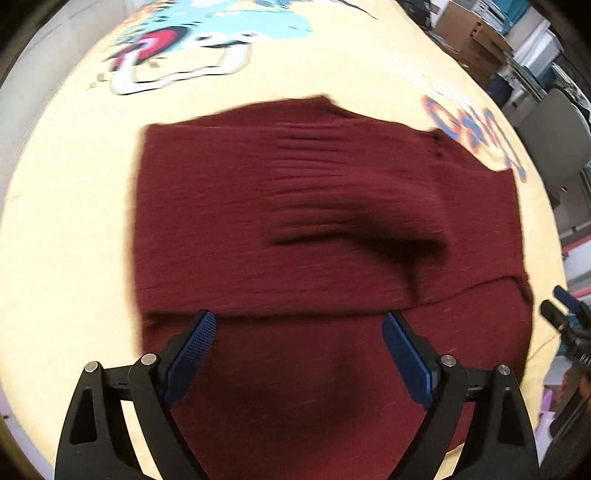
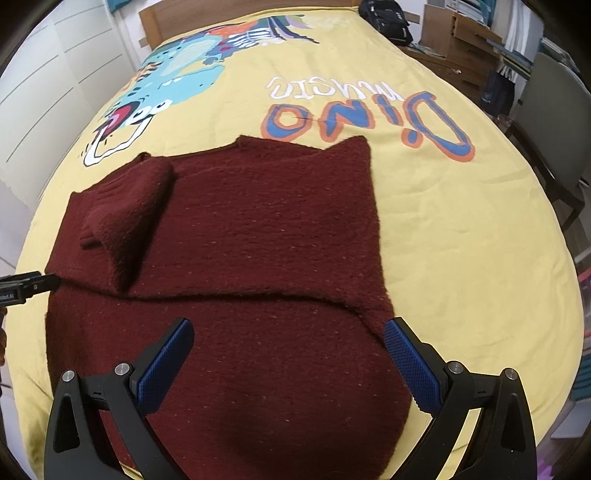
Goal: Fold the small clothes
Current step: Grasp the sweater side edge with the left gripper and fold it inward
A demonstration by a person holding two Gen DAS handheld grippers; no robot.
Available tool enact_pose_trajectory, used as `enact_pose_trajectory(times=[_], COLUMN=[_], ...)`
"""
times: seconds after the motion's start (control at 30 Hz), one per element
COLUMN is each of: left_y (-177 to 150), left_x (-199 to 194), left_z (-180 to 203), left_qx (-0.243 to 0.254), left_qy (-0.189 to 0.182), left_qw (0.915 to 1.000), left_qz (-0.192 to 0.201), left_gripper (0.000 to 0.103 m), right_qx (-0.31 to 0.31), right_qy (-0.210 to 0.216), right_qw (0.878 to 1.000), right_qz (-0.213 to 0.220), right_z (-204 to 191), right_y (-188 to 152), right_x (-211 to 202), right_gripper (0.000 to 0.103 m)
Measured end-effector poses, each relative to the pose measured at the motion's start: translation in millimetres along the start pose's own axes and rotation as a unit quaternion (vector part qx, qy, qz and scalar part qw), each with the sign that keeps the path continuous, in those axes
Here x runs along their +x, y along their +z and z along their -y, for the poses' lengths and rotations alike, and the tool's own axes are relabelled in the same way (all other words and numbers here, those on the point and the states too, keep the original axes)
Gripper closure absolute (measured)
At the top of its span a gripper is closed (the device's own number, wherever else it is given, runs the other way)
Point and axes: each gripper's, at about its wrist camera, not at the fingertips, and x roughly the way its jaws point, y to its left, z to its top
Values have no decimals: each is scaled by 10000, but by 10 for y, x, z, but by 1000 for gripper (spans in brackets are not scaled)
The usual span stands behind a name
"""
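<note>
A dark red knitted sweater lies flat on a yellow bedspread. Its top part is folded down over the body, and a sleeve is folded across at the left in the right wrist view. My left gripper hovers over the fold's edge, open, with only flat cloth below its blue pads. My right gripper is open too, above the sweater's near part. In the right wrist view the left gripper shows at the sweater's left edge. The left wrist view is blurred.
The bedspread carries a dinosaur print and large lettering. A wooden headboard and a black bag are at the far end. Cardboard boxes and a grey chair stand to the right, white cupboard doors to the left.
</note>
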Motion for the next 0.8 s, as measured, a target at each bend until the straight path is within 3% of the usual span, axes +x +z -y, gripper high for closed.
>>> enact_pose_trajectory(times=[0.13, 0.4, 0.47, 0.57, 0.7, 0.8], left_y=[-147, -229, -205, -169, -170, -146], left_x=[-23, 313, 389, 418, 416, 402], left_z=[-360, -852, -888, -836, -747, -724], left_qx=[-121, -574, -624, -424, -101, -86], left_qy=[341, 334, 288, 280, 324, 232], left_qw=[9993, 9978, 9976, 9986, 9993, 9995], left_qz=[44, -13, -23, 108, 168, 205], left_gripper=[14, 18, 26, 28, 37, 52], right_qx=[-110, -392, -451, -541, -763, -1007], right_qy=[49, 18, -9, -7, 57, 141], right_qw=[9999, 9991, 9988, 9984, 9970, 9948], right_qz=[-16, -152, -165, -159, -122, -55], right_z=[-144, -385, -433, -533, -760, -1006], right_y=[26, 21, 30, 79, 200, 329], right_x=[25, 122, 136, 154, 172, 184], right_gripper=[0, 0, 0, 0, 0, 0])
